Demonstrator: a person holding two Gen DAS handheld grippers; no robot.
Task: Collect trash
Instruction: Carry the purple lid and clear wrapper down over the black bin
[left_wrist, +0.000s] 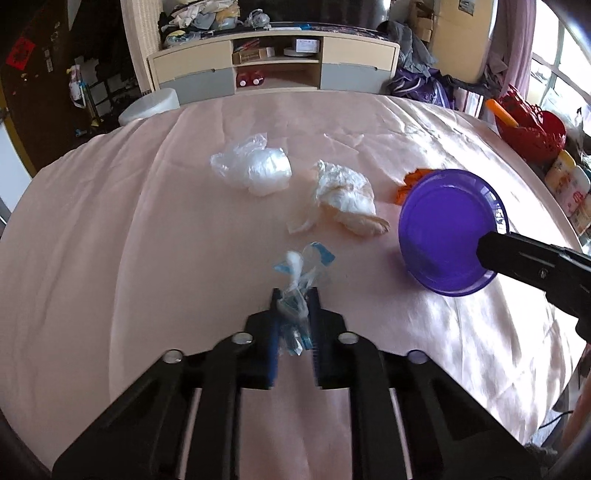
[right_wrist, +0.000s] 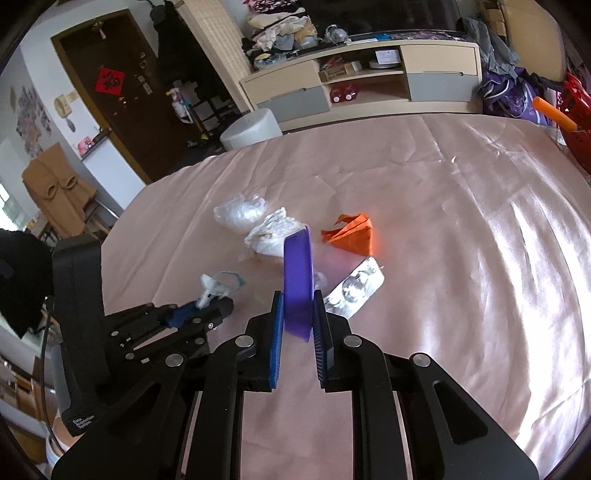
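Orange paper (left_wrist: 410, 182) mostly behind the purple plate (left_wrist: 443, 225); silver foil wrapper (right_wrist: 354, 288) partly behind it.

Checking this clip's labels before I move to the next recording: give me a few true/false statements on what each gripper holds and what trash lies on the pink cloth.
1. The left gripper is shut on a crumpled clear-and-blue plastic wrapper. True.
2. The right gripper holds the round purple plastic plate by its rim. True.
3. The purple plate lies flat on the pink tablecloth. False: it is held tilted on edge above the cloth.
4. The folded orange paper is inside the plate. False: it lies on the cloth beyond the plate.
5. A crumpled clear plastic bag lies loose on the cloth, untouched by either gripper. True.
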